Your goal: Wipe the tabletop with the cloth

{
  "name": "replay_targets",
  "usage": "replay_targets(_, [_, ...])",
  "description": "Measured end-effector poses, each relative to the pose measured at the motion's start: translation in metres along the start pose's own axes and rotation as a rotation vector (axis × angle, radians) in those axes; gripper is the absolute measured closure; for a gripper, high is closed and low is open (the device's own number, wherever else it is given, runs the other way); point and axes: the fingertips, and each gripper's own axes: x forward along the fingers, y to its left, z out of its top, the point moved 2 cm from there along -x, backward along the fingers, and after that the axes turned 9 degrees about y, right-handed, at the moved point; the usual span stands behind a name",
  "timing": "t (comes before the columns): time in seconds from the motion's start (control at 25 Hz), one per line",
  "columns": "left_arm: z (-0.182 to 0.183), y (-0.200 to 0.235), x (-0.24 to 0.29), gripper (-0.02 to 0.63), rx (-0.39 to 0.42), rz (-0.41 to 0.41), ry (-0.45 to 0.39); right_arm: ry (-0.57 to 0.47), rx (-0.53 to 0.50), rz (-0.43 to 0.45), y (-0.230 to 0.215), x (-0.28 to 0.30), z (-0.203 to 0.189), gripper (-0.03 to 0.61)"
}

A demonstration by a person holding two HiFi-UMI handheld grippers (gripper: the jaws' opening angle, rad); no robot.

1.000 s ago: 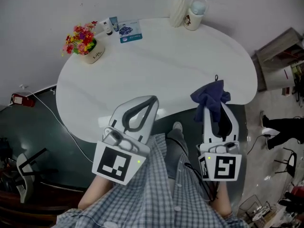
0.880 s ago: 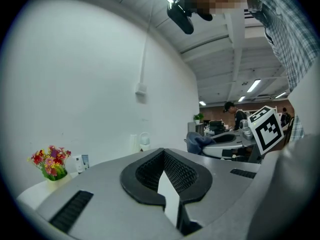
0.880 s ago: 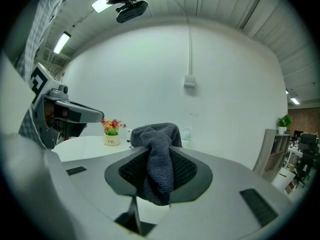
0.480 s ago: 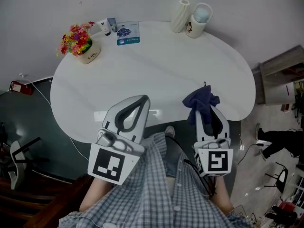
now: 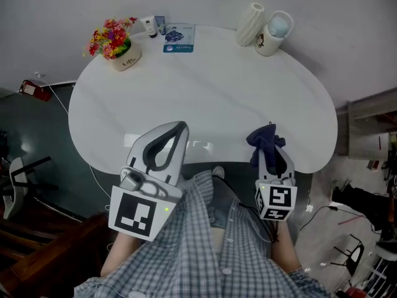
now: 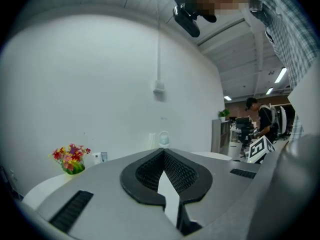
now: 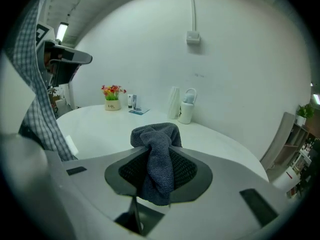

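Note:
A dark blue cloth is bunched between the jaws of my right gripper, which is shut on it and held above the near right edge of the white tabletop. The cloth hangs down through the jaws in the right gripper view. My left gripper sits over the near edge of the table, left of centre, its jaws shut with nothing between them.
At the table's far side stand a flower pot, small bottles, a blue card, a ribbed white vase and a white mug. A person stands by desks in the background.
Both grippers have drawn back toward the body, the right one carrying the cloth from over the table's right side to its near edge. The head camera has shifted a little.

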Motion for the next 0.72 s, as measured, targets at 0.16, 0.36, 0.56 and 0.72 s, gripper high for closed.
replay_targets(0.16, [-0.001,-0.004,-0.001,0.612,0.002,0.035,0.006,0.075,-0.006,0.031,-0.006,0.017,-0.031,0.472])
replay_targets(0.36, [-0.001,-0.01,0.001,0.612,-0.002,0.059,0.012,0.152,0.06,0.042,-0.02,0.032,-0.062,0.472])
replay_targets(0.56, [0.0,-0.016,0.003,0.612,-0.011,0.069,0.011,0.201,0.042,0.069,-0.019,0.049,-0.077,0.472])
replay_targets(0.72, [-0.002,-0.014,0.0,0.612,-0.015,0.079,0.019,0.207,0.06,0.083,-0.015,0.056,-0.08,0.472])
